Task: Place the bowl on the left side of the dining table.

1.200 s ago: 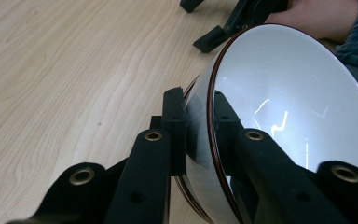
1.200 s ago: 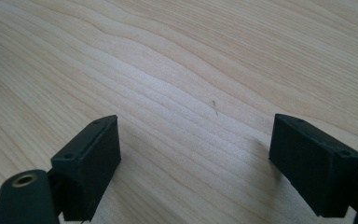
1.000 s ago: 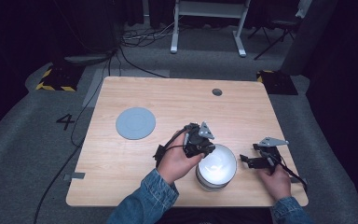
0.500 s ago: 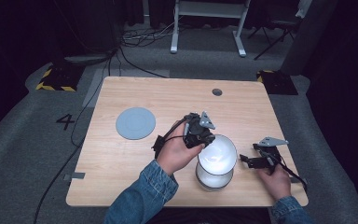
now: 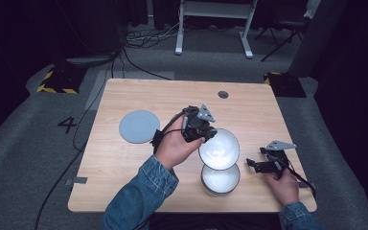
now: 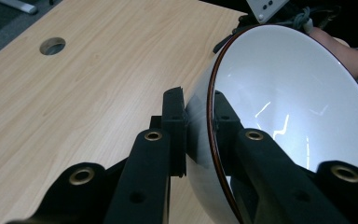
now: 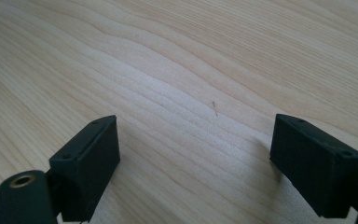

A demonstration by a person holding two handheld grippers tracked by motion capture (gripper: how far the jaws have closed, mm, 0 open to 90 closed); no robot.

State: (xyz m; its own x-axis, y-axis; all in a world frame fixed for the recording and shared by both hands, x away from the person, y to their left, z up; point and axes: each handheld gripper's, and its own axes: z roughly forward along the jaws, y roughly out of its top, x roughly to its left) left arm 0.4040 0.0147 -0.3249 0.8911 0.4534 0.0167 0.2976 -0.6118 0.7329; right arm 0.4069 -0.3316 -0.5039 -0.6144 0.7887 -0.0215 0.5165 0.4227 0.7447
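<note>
A white bowl [image 5: 219, 149] with a dark rim hangs tilted above the table, and my left gripper [image 5: 202, 129] is shut on its rim. The left gripper view has the rim pinched between the two jaws, with the white bowl [image 6: 289, 107] spreading to the right of my left gripper [image 6: 200, 126]. Below it a second white bowl [image 5: 220, 180] rests upright on the wooden table [image 5: 124, 158] near the front edge. My right gripper [image 5: 257, 164] rests low at the table's right side, open, with bare wood between its jaws. Its own view has my right gripper [image 7: 196, 154] wide open.
A grey round plate [image 5: 139, 126] lies flat at the table's left. A cable hole [image 5: 223, 94] sits near the far edge. Black cables trail over the floor at the left, and a white stand's legs rise beyond the table.
My left gripper has lifted the top white bowl off the lower one, up and away, tilting it. The right gripper has stayed in place.
</note>
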